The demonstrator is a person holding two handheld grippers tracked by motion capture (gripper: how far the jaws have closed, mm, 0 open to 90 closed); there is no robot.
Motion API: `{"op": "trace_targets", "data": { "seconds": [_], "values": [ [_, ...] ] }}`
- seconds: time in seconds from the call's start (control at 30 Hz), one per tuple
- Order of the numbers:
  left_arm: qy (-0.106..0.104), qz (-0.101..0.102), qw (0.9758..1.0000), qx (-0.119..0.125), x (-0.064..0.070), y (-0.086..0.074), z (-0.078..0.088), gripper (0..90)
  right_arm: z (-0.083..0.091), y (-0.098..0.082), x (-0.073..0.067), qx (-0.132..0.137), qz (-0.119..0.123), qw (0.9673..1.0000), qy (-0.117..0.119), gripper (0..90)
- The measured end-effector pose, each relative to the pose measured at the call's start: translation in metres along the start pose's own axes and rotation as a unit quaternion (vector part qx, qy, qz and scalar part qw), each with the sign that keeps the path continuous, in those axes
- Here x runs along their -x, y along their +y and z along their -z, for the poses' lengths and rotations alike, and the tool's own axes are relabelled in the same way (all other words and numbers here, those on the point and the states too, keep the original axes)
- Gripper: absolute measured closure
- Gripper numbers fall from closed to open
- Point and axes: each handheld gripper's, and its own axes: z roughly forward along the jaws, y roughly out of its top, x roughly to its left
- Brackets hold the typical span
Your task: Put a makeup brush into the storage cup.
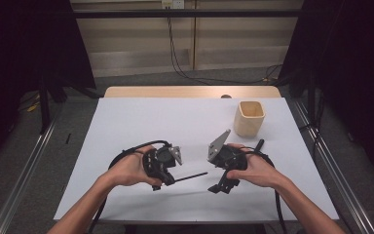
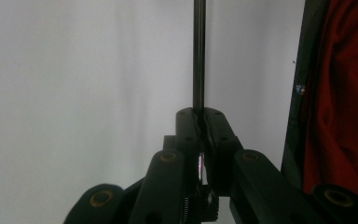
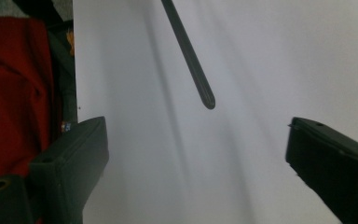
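Note:
My left gripper (image 1: 173, 179) is shut on one end of a thin black rod (image 1: 191, 176), which sticks out level to the right over the white table top. In the left gripper view the jaws (image 2: 200, 114) pinch the rod (image 2: 198, 56) and it runs straight up the picture. My right gripper (image 1: 222, 187) is just right of the rod's free end, tilted down and to the left. In the right gripper view it (image 3: 196, 128) stands open and wide, with the rod's rounded tip (image 3: 208, 100) a little beyond the gap and touching neither pad.
A pale wooden cup (image 1: 249, 118) stands upright at the back right of the white table (image 1: 141, 117). A short black stick-like object (image 1: 259, 145) lies just behind the right hand. Red fabric (image 3: 18, 84) hangs past the table's near edge.

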Motion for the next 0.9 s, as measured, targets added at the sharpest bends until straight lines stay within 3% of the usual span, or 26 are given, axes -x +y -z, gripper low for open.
{"op": "trace_targets", "data": {
  "seconds": [0.03, 0.1, 0.13, 0.37, 0.4, 0.43, 0.47, 0.53, 0.57, 0.73, 0.77, 0.83, 0.87, 0.9],
  "values": [
    [0.001, 0.009, 0.9999, 0.004, 0.001, 0.000, -0.001, 85.8, -0.001, 0.001, 0.000, -0.007, 0.002, 1.0000, 0.004, 7.0],
    [0.001, 0.006, 1.0000, -0.003, -0.001, 0.001, -0.001, 85.7, -0.002, 0.003, 0.002, -0.015, 0.007, 0.9998, 0.014, 7.1],
    [0.001, -0.006, 0.9999, -0.014, -0.002, 0.002, -0.001, 85.7, -0.003, 0.005, 0.002, -0.021, 0.007, 0.9997, 0.014, 8.0],
    [-0.002, -0.011, 0.9996, -0.027, -0.002, 0.006, -0.003, 85.7, -0.008, 0.011, 0.009, -0.045, 0.007, 0.9987, 0.022, 10.6],
    [-0.003, 0.000, 0.9998, -0.018, 0.000, 0.007, -0.004, 85.7, -0.008, 0.011, 0.010, -0.048, 0.004, 0.9985, 0.025, 14.0],
    [-0.004, -0.013, 0.9996, -0.026, -0.002, 0.008, -0.003, 85.7, -0.008, 0.012, 0.011, -0.046, 0.010, 0.9985, 0.028, 20.0],
    [-0.004, -0.013, 0.9996, -0.023, -0.001, 0.009, -0.004, 85.7, -0.009, 0.012, 0.011, -0.045, 0.017, 0.9983, 0.032, 24.1],
    [-0.004, -0.005, 0.9999, -0.011, 0.001, 0.011, -0.006, 85.7, -0.010, 0.013, 0.011, -0.047, 0.021, 0.9982, 0.030, 25.9],
    [0.001, -0.016, 0.9997, -0.017, 0.000, 0.012, -0.006, 85.7, -0.010, 0.014, 0.010, -0.050, 0.021, 0.9981, 0.028, 29.6],
    [-0.005, -0.005, 0.9999, -0.012, 0.000, 0.015, -0.008, 85.7, -0.013, 0.016, 0.012, -0.045, 0.032, 0.9979, 0.035, 42.5],
    [-0.003, -0.015, 0.9997, -0.020, -0.002, 0.015, -0.007, 85.7, -0.013, 0.016, 0.012, -0.042, 0.033, 0.9979, 0.036, 45.5],
    [0.000, -0.014, 0.9997, -0.018, -0.002, 0.016, -0.008, 85.7, -0.013, 0.017, 0.013, -0.045, 0.031, 0.9980, 0.032, 49.1],
    [0.002, -0.003, 0.9999, -0.010, 0.000, 0.016, -0.009, 85.7, -0.013, 0.018, 0.013, -0.044, 0.031, 0.9981, 0.031, 52.5],
    [0.001, -0.014, 0.9998, -0.017, -0.002, 0.016, -0.008, 85.7, -0.013, 0.018, 0.014, -0.041, 0.035, 0.9980, 0.033, 54.6]
  ]
}}
